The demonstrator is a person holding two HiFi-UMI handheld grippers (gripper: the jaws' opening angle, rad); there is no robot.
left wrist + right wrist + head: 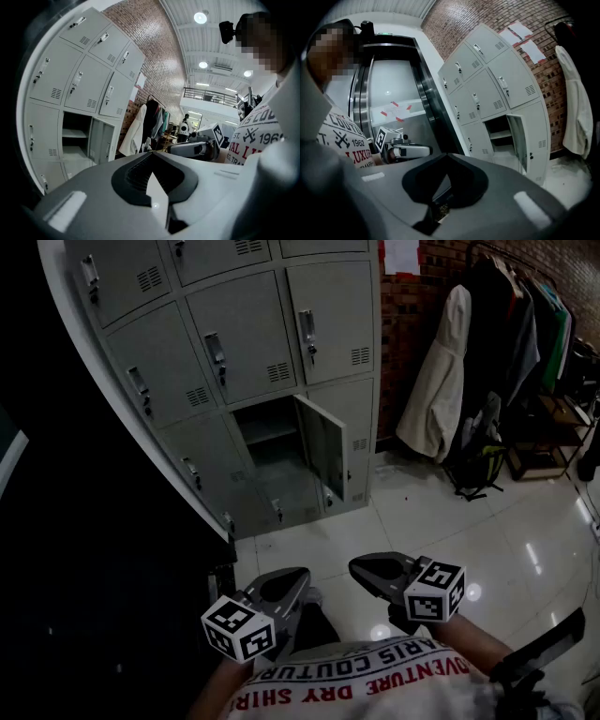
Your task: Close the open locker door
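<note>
I held my left gripper (281,585) and right gripper (373,570), both pressed together and empty, well apart from the open locker door (323,448) low in the locker bank (244,343), probably a stiff, light metal panel best pushed near its latch edge.

We have the tall grey metal locker bank (244,334) ahead and to the left, standing on the glossy white tiled floor (450,540). Its open compartment (267,432) is in the middle column, one row up from the bottom. The grey metal locker door (323,444) hangs at that compartment's right edge, swung out toward us. Right of the bank is the red brick wall (412,315). Before the wall hangs a white coat (436,381), with a dark clothes rack (525,315) further right and a black backpack (478,465) on the floor below. The left gripper (281,589) and right gripper (380,570) sit side by side low before us, well apart from the lockers.
</note>
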